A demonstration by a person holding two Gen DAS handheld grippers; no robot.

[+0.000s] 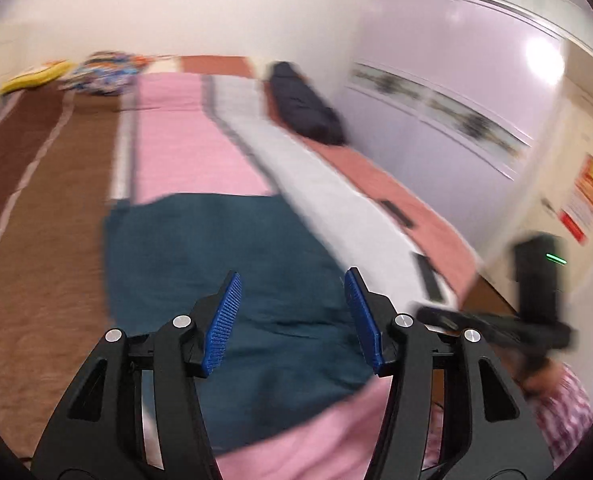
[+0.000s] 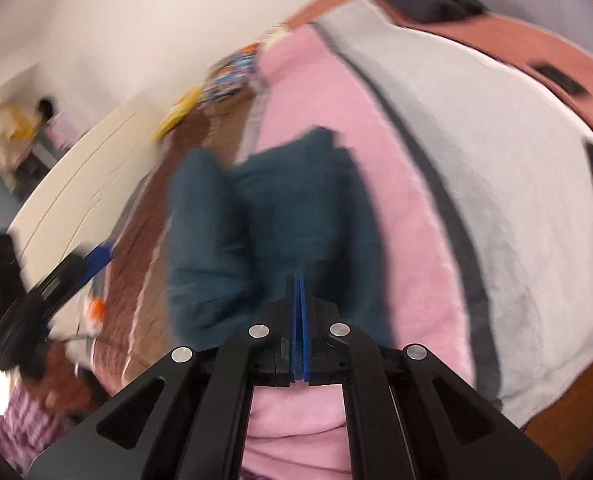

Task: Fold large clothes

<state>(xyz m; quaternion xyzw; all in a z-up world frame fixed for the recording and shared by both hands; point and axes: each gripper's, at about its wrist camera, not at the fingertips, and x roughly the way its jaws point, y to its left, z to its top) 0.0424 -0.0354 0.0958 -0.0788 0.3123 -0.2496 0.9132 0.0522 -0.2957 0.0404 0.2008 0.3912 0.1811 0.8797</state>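
Left wrist: left gripper open, empty above teal garment.

Both views are smeared by motion, so I can read no fine detail. In my left wrist view, my left gripper covers the near edge of the teal garment. My right gripper at 3 o'clock is a dark blur; its fingers cannot be made out there. The wall poster is unreadable. The dark bundle at 1 o'clock cannot be identified.

In my right wrist view, my closed right gripper hides the garment's near edge; whether cloth lies between its blue pads I cannot tell. My left gripper at 9 o'clock is streaked. The clutter at 10 o'clock is indistinct.
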